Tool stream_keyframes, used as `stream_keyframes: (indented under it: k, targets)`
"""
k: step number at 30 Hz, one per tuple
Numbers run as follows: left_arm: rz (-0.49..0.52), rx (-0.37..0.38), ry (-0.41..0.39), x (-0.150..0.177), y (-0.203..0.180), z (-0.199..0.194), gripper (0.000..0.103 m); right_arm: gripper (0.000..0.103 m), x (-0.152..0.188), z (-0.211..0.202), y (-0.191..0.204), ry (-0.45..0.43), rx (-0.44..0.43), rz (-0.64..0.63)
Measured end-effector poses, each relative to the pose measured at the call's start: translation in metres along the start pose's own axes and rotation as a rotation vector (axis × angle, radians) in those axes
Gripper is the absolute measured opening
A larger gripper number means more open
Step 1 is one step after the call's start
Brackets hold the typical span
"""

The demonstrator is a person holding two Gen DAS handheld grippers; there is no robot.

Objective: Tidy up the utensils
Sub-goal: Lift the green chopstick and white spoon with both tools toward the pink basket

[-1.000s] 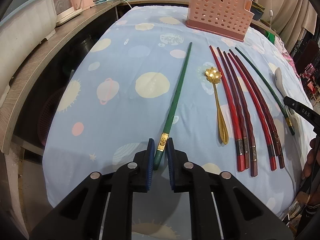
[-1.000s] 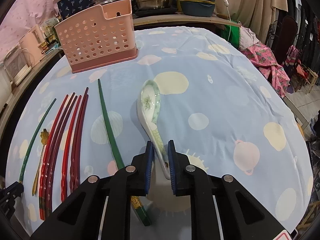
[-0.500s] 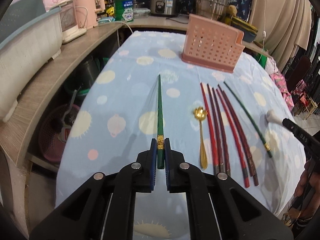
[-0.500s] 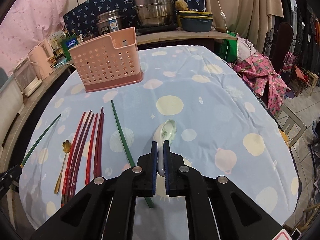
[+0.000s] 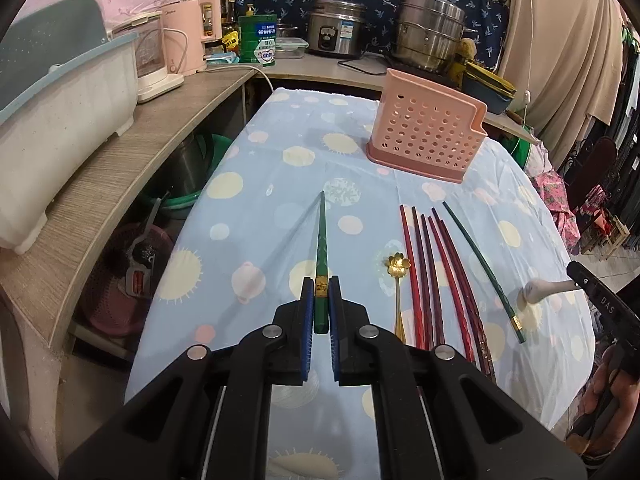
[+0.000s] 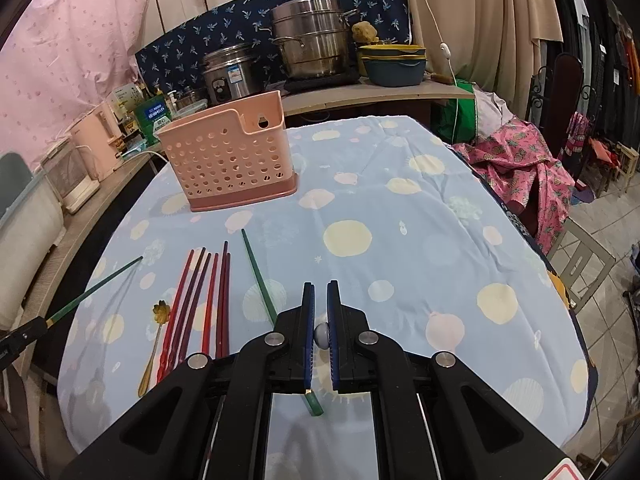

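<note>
My left gripper [image 5: 321, 294] is shut on a green chopstick [image 5: 321, 240] and holds it above the blue spotted tablecloth [image 5: 264, 208]. My right gripper [image 6: 320, 300] is shut on the handle of a white ceramic spoon [image 6: 321, 335]; the spoon also shows in the left wrist view [image 5: 536, 292], lifted off the table. A pink perforated utensil basket [image 5: 426, 146] stands at the far side, also in the right wrist view [image 6: 232, 160]. On the cloth lie several red chopsticks [image 5: 436, 276], a gold flower spoon [image 5: 398, 280] and a second green chopstick [image 5: 480, 264].
A wooden counter [image 5: 132, 168] with a white tub [image 5: 60, 120] and pink appliances runs along the left. Pots [image 6: 312, 40] stand on the shelf behind the table. A chair with pink cloth [image 6: 532, 160] is at the right.
Both grippers have risen and pulled back from the table, the left one lifting the green chopstick, the right one lifting the white spoon.
</note>
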State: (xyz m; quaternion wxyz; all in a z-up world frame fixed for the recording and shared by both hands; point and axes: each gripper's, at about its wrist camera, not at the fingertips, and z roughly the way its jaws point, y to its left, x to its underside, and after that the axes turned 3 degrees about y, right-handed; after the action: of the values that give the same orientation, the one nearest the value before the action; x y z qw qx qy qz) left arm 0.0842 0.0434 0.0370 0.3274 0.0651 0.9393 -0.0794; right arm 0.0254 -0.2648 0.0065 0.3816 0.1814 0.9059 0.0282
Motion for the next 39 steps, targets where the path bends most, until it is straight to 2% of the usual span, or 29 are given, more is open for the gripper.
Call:
stream_keyframes:
  k: [7, 15, 19, 27, 31, 35, 39]
  targets:
    - [0.044, 0.006, -0.1, -0.042, -0.007, -0.022, 0.007, 0.006, -0.029, -0.013, 0.008, -0.05, -0.024, -0.025]
    - [0.069, 0.036, -0.239, -0.126, -0.024, -0.04, 0.007, 0.006, -0.091, -0.01, 0.018, -0.109, -0.108, -0.024]
    - [0.071, 0.057, -0.341, -0.17, -0.037, -0.051, 0.007, 0.006, -0.129, 0.0, 0.028, -0.148, -0.164, -0.018]
    - [0.035, 0.105, -0.483, -0.248, -0.062, -0.058, 0.007, 0.006, -0.197, 0.032, 0.041, -0.216, -0.29, 0.035]
    - [0.017, 0.122, -0.551, -0.277, -0.073, -0.054, 0.007, 0.006, -0.225, 0.054, 0.041, -0.229, -0.348, 0.079]
    - [0.006, 0.145, -0.577, -0.297, -0.083, -0.038, 0.007, 0.006, -0.245, 0.076, 0.041, -0.23, -0.393, 0.113]
    - [0.007, 0.146, -0.526, -0.299, -0.088, -0.005, 0.007, 0.006, -0.249, 0.101, 0.042, -0.199, -0.404, 0.126]
